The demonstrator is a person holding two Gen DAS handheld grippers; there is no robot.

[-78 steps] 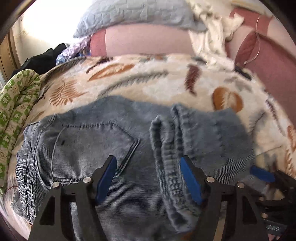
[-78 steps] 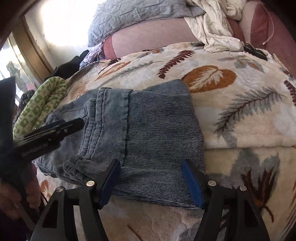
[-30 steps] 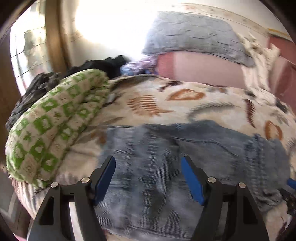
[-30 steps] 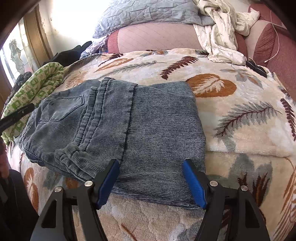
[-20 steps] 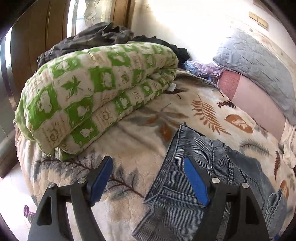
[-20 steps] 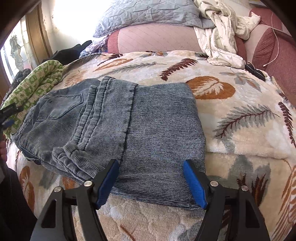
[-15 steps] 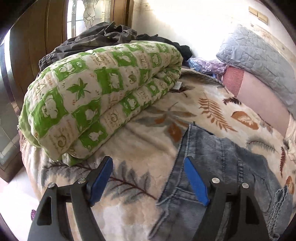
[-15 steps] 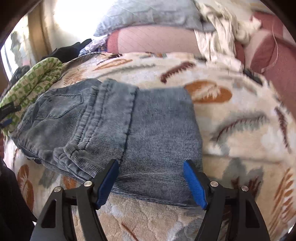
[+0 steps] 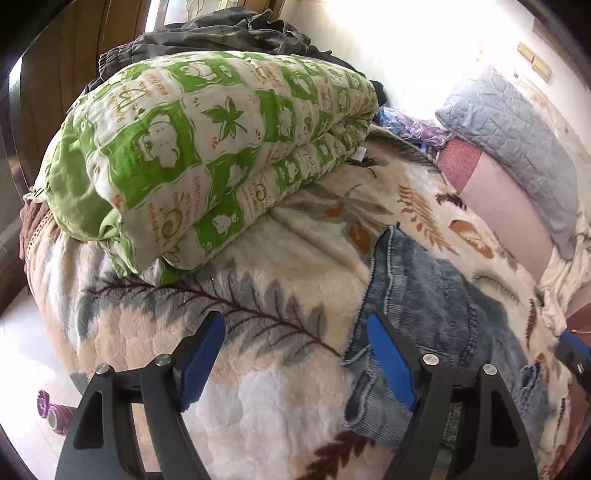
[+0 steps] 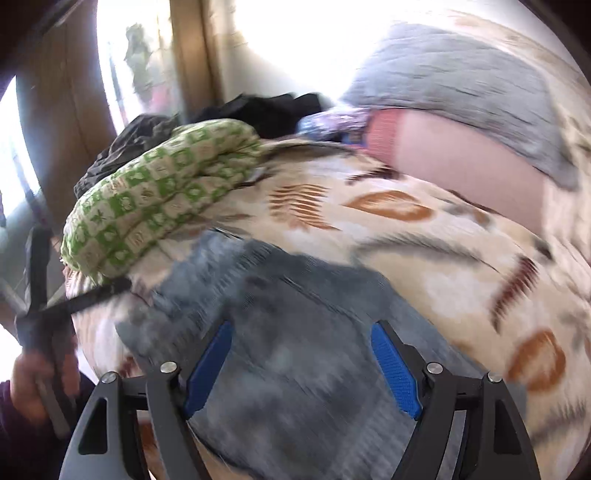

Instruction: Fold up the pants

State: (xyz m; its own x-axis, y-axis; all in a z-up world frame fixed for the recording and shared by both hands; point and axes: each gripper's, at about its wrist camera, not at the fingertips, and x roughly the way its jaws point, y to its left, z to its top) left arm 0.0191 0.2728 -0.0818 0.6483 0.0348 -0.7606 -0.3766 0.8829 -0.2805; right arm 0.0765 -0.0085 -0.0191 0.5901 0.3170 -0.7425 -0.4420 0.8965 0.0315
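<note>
The folded blue-grey denim pants (image 9: 436,314) lie on the leaf-print blanket (image 9: 258,325). In the left wrist view they are at the right. My left gripper (image 9: 295,354) is open and empty above the bare blanket, its right finger at the pants' waistband edge. In the blurred right wrist view the pants (image 10: 295,332) fill the lower middle. My right gripper (image 10: 301,362) is open and empty just above them. The left gripper also shows at the left edge of that view (image 10: 85,295), held in a hand.
A rolled green-and-white quilt (image 9: 207,147) lies left of the pants, with dark clothes (image 9: 221,33) behind it. A grey pillow (image 9: 517,140) on a pink cushion (image 9: 506,221) is at the far right. The bed's edge and floor (image 9: 22,362) are at the lower left.
My left gripper has swung left, off the pants and toward the green quilt and the bed's edge. My right gripper has turned left and moved over the pants; its view is blurred. Both stay open.
</note>
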